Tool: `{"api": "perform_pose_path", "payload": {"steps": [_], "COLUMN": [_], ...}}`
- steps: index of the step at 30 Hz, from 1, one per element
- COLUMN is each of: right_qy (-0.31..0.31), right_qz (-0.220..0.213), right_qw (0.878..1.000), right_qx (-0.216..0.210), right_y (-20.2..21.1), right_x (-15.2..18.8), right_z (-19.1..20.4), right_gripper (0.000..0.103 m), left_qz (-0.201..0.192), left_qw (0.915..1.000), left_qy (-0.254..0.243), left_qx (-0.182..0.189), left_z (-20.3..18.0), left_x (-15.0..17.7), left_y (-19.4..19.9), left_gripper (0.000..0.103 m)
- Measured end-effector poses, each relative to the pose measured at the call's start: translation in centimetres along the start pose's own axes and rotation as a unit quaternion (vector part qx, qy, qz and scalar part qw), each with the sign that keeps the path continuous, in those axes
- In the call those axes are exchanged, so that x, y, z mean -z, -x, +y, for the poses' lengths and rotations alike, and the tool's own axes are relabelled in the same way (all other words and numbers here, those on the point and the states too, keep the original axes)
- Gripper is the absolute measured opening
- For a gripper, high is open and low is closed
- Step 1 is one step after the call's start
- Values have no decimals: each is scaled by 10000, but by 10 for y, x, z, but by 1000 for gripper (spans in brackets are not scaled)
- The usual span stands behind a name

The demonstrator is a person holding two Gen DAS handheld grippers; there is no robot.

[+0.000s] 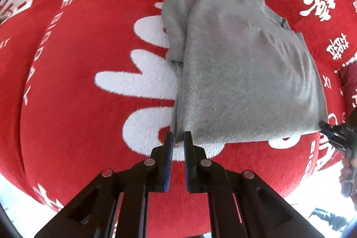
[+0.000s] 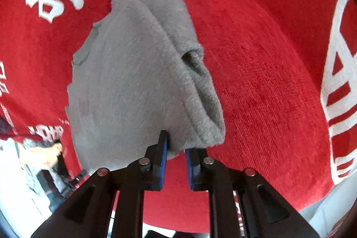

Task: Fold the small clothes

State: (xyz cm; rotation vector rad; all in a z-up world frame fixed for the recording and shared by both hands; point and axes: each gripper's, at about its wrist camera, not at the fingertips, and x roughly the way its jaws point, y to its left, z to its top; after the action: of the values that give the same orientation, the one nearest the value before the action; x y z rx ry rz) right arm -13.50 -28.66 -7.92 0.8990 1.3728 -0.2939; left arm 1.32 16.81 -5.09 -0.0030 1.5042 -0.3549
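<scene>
Red blanket (image 1: pixel 67 81) lies open all around the folded grey cloth (image 1: pixel 245 73). The left gripper (image 1: pixel 178 137) pinches one near corner of the cloth, the right gripper (image 2: pixel 176 144) the other.

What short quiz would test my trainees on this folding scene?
1. True or false: the grey garment lies on a blue sheet.
2. Pick one: the left tool is closed at the garment's A) near corner, B) far edge, C) middle.
3. Fill in: the white lettering on the red blanket reads "THE BIG ___".

Key: 1 false, it lies on the red blanket; 2 A; 3 DAY.
</scene>
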Motion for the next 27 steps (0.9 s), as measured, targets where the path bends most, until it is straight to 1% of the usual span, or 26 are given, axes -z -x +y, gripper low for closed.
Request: {"api": "perform_pose_path", "payload": {"steps": [4, 5, 6, 7, 8, 9, 10, 13, 14, 16, 19, 21, 22, 24, 27], "right_qy": [276, 364, 444, 506, 599, 698, 782, 969, 1017, 1151, 1350, 1538, 1631, 1818, 2102], "right_qz": [52, 60, 70, 79, 91, 107, 124, 187, 204, 261, 317, 340, 355, 392, 456], "right_qw": [9995, 9991, 9987, 9984, 9979, 9972, 9965, 9949, 9944, 9928, 9901, 9871, 9855, 9816, 9748], "right_qx": [172, 206, 227, 232, 240, 255, 259, 213, 205, 186, 215, 274, 314, 440, 592], "right_y": [7, 8, 9, 9, 10, 9, 8, 3, 1, -3, -8, -11, -13, -17, -23], "right_x": [8, 11, 14, 16, 19, 22, 25, 31, 32, 37, 43, 48, 51, 55, 63], "right_z": [17, 22, 27, 30, 36, 41, 47, 63, 68, 78, 91, 101, 106, 114, 124], "right_gripper": [23, 27, 32, 34, 34, 34, 34, 34, 34, 39, 46, 55, 58, 69, 72], "left_qz": [16, 43, 74, 134, 113, 5, -58, -19, -4, 33, 120, 172, 186, 247, 236], "left_qw": [9999, 9998, 9997, 9995, 9993, 9991, 9992, 9992, 9991, 9987, 9981, 9978, 9977, 9983, 9985], "left_qy": [83, 112, 147, 189, 250, 272, 246, 282, 266, 237, 243, 265, 248, 201, 182], "left_qx": [-115, -143, -178, -201, -253, -312, -321, -296, -335, -461, -548, -583, -601, -480, -461], "left_z": [-4, -5, -5, -5, -6, -7, -9, -10, -11, -12, -13, -12, -12, -13, -16], "left_x": [5, 6, 6, 6, 7, 8, 9, 11, 11, 13, 13, 12, 13, 14, 15], "left_y": [2, 2, 1, 1, 1, 3, 5, 6, 6, 5, 1, -1, -2, -4, -3], "left_gripper": [9, 9, 21, 64, 76, 82, 82, 82, 82, 82, 82, 82, 82, 82, 82]}}
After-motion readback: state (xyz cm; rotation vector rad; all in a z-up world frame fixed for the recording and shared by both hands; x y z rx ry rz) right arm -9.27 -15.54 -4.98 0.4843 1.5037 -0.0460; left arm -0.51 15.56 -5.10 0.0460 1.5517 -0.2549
